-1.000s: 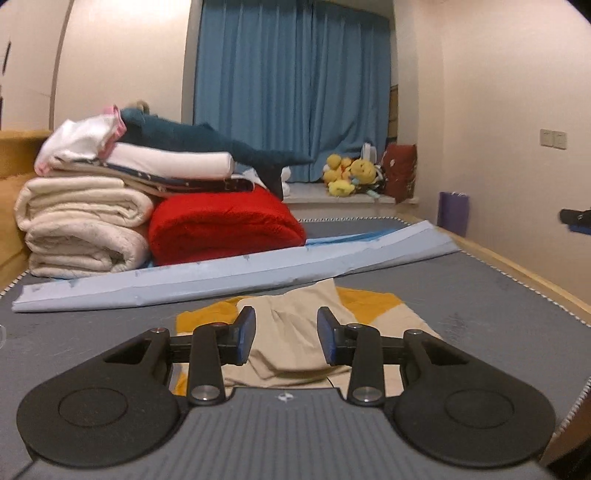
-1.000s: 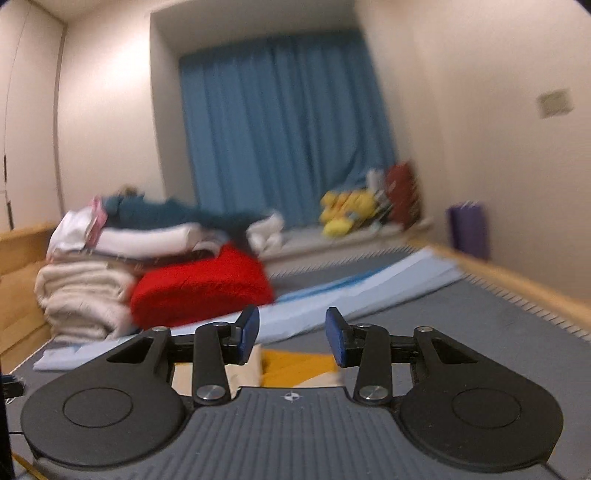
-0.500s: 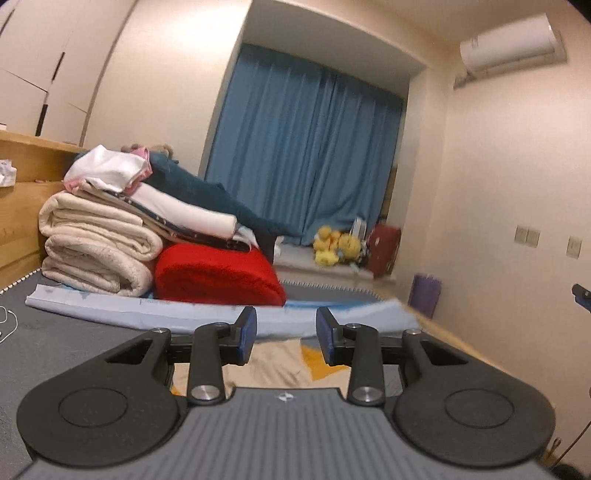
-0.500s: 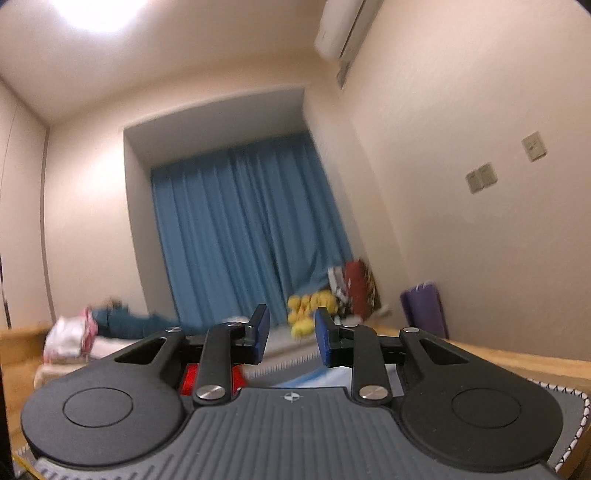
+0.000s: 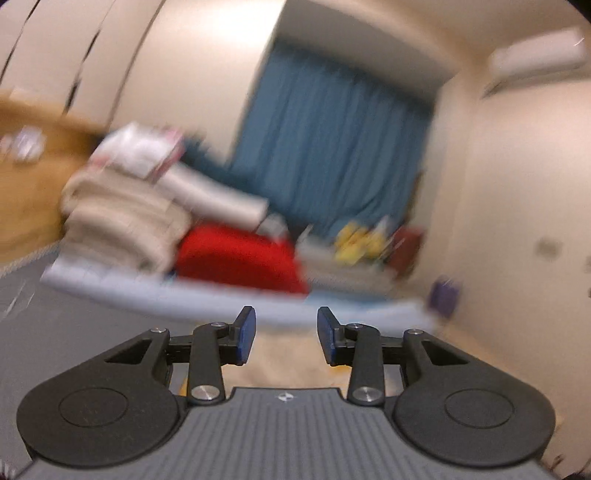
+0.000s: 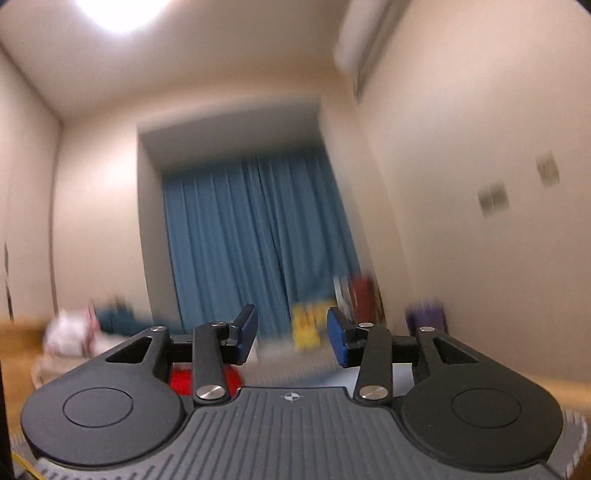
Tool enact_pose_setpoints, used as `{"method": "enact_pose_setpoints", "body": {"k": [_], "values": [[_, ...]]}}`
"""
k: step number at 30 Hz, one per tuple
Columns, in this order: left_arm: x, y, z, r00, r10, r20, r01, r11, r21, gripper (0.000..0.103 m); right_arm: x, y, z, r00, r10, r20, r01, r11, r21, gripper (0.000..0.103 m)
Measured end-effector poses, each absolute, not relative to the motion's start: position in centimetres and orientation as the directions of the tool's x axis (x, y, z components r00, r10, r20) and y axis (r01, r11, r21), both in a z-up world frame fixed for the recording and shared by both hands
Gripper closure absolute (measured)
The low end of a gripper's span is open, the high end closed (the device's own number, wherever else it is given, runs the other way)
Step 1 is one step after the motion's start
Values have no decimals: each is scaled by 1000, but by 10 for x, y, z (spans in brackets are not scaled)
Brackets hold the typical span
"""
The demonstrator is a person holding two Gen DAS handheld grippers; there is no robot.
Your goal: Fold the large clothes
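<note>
The left gripper [image 5: 286, 334] hangs parted and empty over the blurred beige-and-yellow garment [image 5: 284, 363]; the right gripper [image 6: 291, 336], jaws just widening, holds nothing

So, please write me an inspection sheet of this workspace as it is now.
Surface: grey mat, blurred.
Job's things: beige-and-yellow garment lies flat beyond the left gripper.
Clutter: folded pile, red blanket, light blue sheet.
Grippers: left open, empty; right gripper open, empty, jaws have just been opening.
Cables: nothing seen.
Surroundings: blue curtain, yellow toys, ceiling light.
</note>
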State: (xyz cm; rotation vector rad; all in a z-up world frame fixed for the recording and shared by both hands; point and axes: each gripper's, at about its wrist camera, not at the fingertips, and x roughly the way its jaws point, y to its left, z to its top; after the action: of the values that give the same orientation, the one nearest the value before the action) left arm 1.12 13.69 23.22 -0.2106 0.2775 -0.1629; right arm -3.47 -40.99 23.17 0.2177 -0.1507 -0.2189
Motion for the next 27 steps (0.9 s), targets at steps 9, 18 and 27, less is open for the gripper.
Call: {"method": "enact_pose_setpoints", "body": {"k": [9,18,27], "values": [[73,146,43,738,-12,-674,-112,984,-140,63,58,-408,32,874,-269,-404,358,919,164,96],[106,183,-19,575,44,-817,-209,973,-94,62,118,-388,-56,664,-159,-731,306,949,71,96],[109,198,-47,500,36,-865,-243,965,-101,62,132,-415,-90,575,-91,-813,398,900,181,62]]}}
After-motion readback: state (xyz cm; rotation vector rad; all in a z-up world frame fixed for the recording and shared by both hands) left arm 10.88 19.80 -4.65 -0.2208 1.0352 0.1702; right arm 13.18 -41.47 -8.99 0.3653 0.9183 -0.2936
